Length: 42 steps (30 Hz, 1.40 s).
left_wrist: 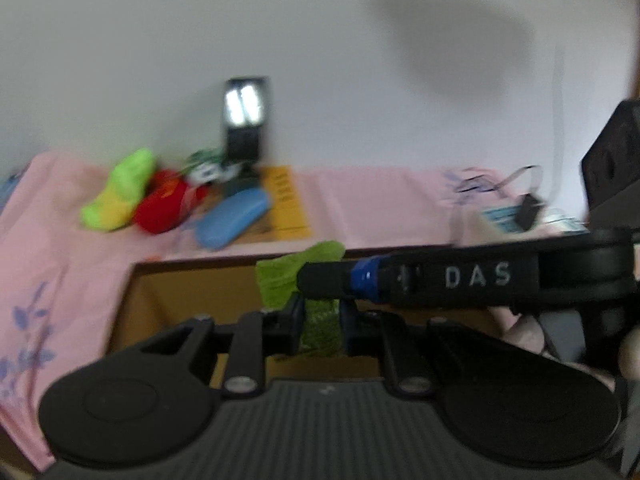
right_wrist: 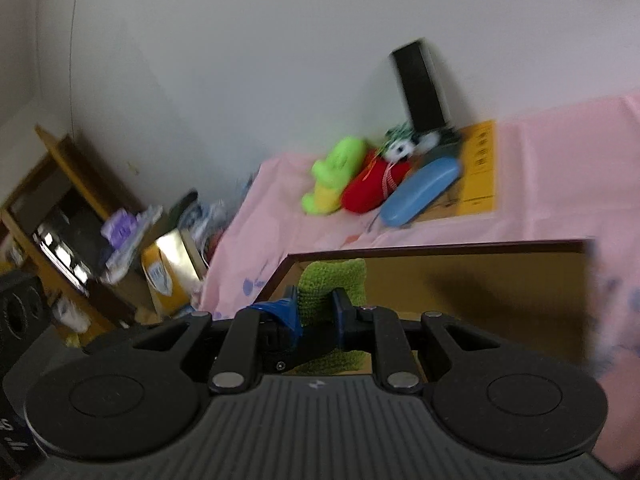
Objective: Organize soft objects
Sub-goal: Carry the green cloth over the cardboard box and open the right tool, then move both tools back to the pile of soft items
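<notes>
Both jaw pairs closed on one green cloth [left_wrist: 320, 328], left gripper [left_wrist: 320, 326], right gripper [right_wrist: 316, 312], over one cardboard box [right_wrist: 480, 276], three plush toys [right_wrist: 340, 176] at pink bedspread's [right_wrist: 560, 168] far edge.

Green cloth [left_wrist: 298, 276] nubby terry, box [right_wrist: 480, 276] matt cardboard, tool [right_wrist: 316, 312] matt plastic

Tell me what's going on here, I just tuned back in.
Both tongs are pinching the same green knitted cloth: the left tongs and the right tongs hold it over an open cardboard box. Behind it on the pink cloth lie a green-yellow plush, a red plush and a blue case.
</notes>
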{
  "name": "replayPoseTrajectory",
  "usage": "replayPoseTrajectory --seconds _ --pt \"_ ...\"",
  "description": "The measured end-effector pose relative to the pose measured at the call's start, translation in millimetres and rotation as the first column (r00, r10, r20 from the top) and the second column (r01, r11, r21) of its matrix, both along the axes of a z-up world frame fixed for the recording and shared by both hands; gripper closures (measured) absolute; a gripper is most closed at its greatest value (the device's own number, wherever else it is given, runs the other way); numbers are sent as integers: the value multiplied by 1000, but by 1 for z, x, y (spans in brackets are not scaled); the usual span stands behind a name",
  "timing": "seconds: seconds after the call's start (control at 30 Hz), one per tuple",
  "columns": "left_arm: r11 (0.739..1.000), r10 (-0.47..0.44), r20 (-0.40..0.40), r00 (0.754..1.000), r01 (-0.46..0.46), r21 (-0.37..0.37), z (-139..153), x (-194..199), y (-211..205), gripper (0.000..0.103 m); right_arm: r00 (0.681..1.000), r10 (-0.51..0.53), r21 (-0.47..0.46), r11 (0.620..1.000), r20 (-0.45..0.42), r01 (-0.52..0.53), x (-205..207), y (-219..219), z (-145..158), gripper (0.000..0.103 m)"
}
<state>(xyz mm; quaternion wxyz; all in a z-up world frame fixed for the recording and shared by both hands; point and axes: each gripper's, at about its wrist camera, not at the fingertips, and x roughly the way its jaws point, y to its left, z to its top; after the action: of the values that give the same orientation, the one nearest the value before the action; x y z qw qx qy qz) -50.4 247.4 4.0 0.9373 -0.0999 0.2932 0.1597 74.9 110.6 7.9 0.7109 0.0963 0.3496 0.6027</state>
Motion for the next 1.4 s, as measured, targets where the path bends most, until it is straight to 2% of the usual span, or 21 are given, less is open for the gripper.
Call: replayPoseTrajectory --seconds 0.1,0.13,0.23,0.27,0.37,0.43,0.53,0.63,0.8,0.93,1.1,1.23,1.4 --pt "999 54 -64 997 -54 -5 -22 11 37 89 999 5 -48 999 34 -3 -10 32 -5 100" --pt "997 72 -90 993 -72 6 -29 14 48 89 999 -2 -66 998 49 6 -13 39 -7 95" --pt "992 127 -144 981 -125 24 -42 15 65 88 996 -36 -103 994 81 45 -17 52 -10 94" --pt "991 132 -141 981 -131 19 -43 13 70 84 996 -37 -100 994 79 45 -18 51 -9 95" --pt "989 148 -104 984 -148 6 -36 0 70 60 997 -40 -89 995 69 46 -19 41 -4 95" --pt "989 147 -66 987 -147 1 -28 -8 61 58 996 -48 -65 996 69 52 -21 29 1 94" --pt "992 123 -24 992 -123 -14 -7 -20 38 53 995 -76 -30 997 58 78 -23 1 8 94" --pt "999 41 0 999 -41 -33 6 -26 6 52 993 -105 5 994 48 105 -25 -30 15 94" --pt "993 -113 22 993 113 -32 18 -25 -55 52 975 -185 21 983 126 184 -28 -88 22 94" --pt "974 -220 21 975 221 -56 21 -13 -101 51 963 -240 25 971 126 239 -23 -134 22 93" --pt "941 -327 -20 945 324 -92 14 7 -158 50 942 -309 -11 950 129 313 -16 -196 11 92" --pt "919 -379 -45 924 370 -133 7 24 -195 50 925 -363 -45 928 116 370 -9 -248 0 91" --pt "897 -432 -84 898 419 -139 -2 31 -242 49 896 -433 -90 893 95 441 0 -311 -12 91"
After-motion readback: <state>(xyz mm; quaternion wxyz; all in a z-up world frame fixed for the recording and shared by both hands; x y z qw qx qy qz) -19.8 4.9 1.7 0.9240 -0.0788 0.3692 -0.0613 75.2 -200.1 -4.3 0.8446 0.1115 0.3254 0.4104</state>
